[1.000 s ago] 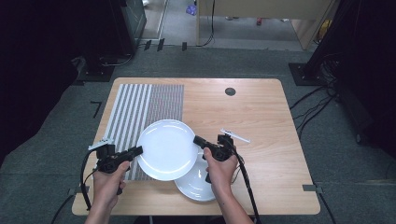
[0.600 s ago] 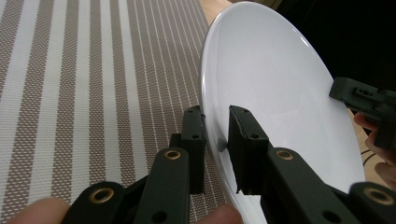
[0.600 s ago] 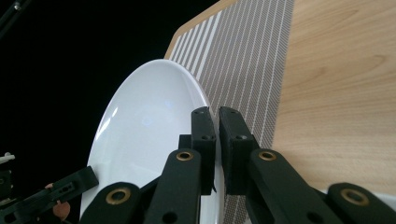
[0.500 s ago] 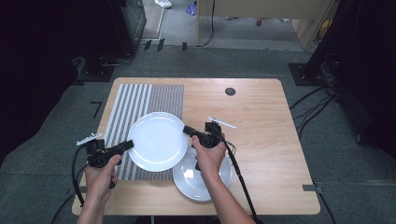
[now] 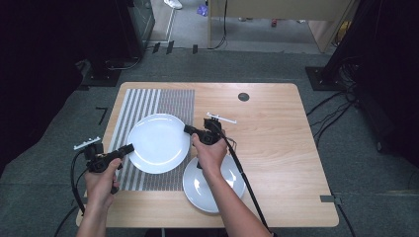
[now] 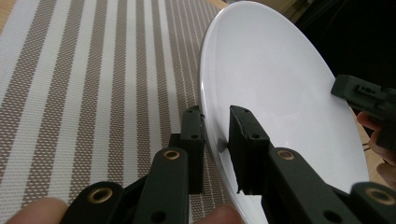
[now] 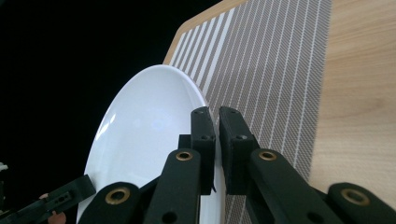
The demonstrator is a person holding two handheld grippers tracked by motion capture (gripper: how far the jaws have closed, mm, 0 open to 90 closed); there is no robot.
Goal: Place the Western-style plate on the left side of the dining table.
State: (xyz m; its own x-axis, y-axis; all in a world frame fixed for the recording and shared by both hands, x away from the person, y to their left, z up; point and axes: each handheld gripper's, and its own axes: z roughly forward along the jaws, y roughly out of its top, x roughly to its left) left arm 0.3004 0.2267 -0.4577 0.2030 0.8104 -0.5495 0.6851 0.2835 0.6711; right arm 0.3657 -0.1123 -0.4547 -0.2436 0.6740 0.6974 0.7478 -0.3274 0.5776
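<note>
A large white plate [image 5: 159,142] hangs over the striped placemat [image 5: 153,106], held at opposite rims by both grippers. My left gripper [image 5: 129,147] is shut on its left rim; in the left gripper view the jaws pinch the plate [image 6: 275,84] edge at the gripper [image 6: 215,135]. My right gripper [image 5: 188,130] is shut on the right rim; the right gripper view shows the plate [image 7: 144,140] edge clamped between the closed jaws of the gripper [image 7: 217,122]. A second white plate [image 5: 197,187] lies on the table under the right forearm.
The wooden table [image 5: 276,143] has bare room on its right half. A small dark round disc [image 5: 243,97] sits near the far edge. Cables trail from both grippers toward the near edge. Dark floor and equipment surround the table.
Both hands have carried the large plate to the left and away from me, off the lower plate and farther over the striped placemat. The lower plate stays put.
</note>
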